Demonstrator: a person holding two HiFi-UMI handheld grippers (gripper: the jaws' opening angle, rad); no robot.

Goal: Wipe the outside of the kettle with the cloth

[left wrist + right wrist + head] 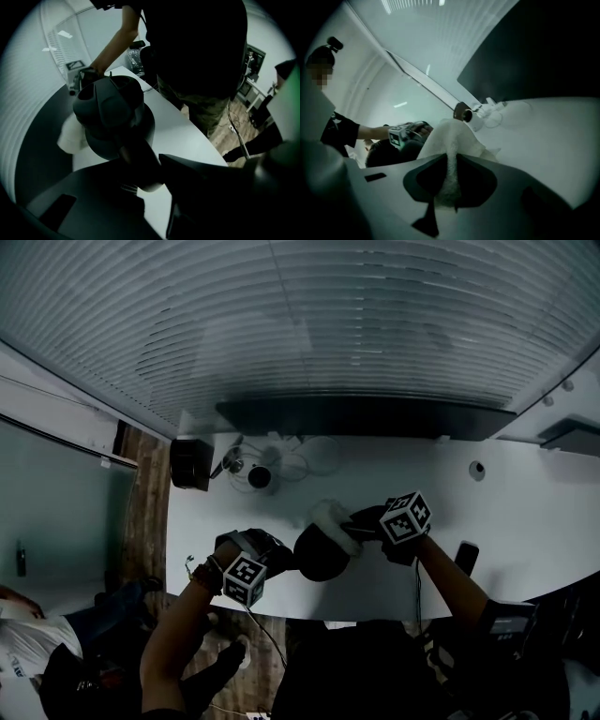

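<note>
Left tool (151, 174): clamped on the handle of the dark round kettle (115, 110).
Right tool (449, 187): pinching the white fluffy cloth (450, 140).
Cloth: pressed against the kettle's side.

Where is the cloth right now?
Head view, just right of centre: the cloth is pinched in the right gripper and lying against the upper side of the kettle, which the left gripper holds.
</note>
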